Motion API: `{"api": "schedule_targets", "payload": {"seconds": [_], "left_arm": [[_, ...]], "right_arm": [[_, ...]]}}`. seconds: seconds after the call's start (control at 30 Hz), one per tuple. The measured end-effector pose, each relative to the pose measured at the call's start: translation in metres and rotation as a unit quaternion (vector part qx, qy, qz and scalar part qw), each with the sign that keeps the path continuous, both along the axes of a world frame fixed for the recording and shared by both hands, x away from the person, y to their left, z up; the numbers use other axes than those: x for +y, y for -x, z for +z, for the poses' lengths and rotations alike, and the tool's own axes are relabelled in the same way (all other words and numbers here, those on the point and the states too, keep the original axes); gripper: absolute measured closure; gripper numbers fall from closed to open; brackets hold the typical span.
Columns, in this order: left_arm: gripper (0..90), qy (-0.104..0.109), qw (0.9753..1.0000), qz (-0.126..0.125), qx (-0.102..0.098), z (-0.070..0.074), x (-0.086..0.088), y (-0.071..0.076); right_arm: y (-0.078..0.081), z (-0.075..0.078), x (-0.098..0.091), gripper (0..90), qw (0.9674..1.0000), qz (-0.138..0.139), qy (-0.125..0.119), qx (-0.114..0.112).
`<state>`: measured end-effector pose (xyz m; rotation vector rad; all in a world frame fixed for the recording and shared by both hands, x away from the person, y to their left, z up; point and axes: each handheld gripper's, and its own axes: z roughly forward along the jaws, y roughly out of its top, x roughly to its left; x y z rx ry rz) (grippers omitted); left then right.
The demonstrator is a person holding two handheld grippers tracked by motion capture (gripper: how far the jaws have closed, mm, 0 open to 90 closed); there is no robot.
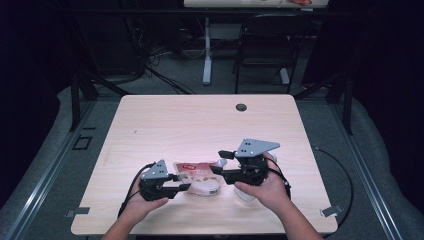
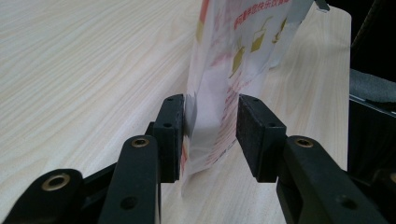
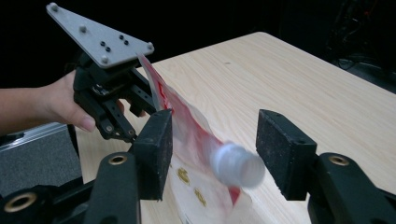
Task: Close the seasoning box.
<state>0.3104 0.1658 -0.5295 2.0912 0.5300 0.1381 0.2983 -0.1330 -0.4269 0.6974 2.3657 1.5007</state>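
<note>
A red and white spouted pouch [image 1: 199, 176] lies near the front middle of the wooden table [image 1: 200, 120], between my two grippers. My left gripper [image 1: 184, 185] comes in from the left. In the left gripper view its jaws straddle the pouch's [image 2: 229, 70] lower edge. One pad [image 2: 172, 135] rests against the film and the other stands off it, so the left gripper [image 2: 210, 135] is open. My right gripper [image 3: 212, 149] is open wide, with the pouch's white cap [image 3: 237, 164] blurred between its pads and touching neither. In the high view the right gripper [image 1: 218, 162] sits at the pouch's right end.
A round cable hole [image 1: 241, 107] sits near the table's far edge. Beyond the table stand a dark chair [image 1: 270, 45] and a white desk leg [image 1: 207, 50], with cables on the floor. A metal rail [image 1: 370, 185] runs along the right side.
</note>
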Motion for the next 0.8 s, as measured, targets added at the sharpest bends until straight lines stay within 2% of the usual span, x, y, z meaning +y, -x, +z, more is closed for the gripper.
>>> {"api": "schedule_targets", "payload": {"seconds": [0.2,0.33,0.5,0.67,0.8], "left_arm": [[62.3,0.001,1.0,-0.001,0.003,0.0,0.0,0.0],[62.4,0.0,1.0,-0.002,0.001,0.0,0.0,0.0],[62.6,0.0,1.0,-0.001,0.001,0.0,0.0,0.0],[63.2,0.001,1.0,-0.002,0.002,0.0,0.0,0.0],[63.3,0.0,1.0,-0.002,0.002,0.0,0.0,0.0]], "right_arm": [[-0.007,0.006,0.018,54.0,0.9994,0.026,0.021,0.005],[-0.01,0.007,0.027,54.3,0.9987,0.033,0.038,0.005],[-0.012,0.01,0.034,55.7,0.9982,0.039,0.046,0.009],[-0.013,0.009,0.043,59.1,0.9965,0.043,0.071,0.014],[-0.014,0.009,0.047,60.8,0.9954,0.05,0.08,0.017]]}}
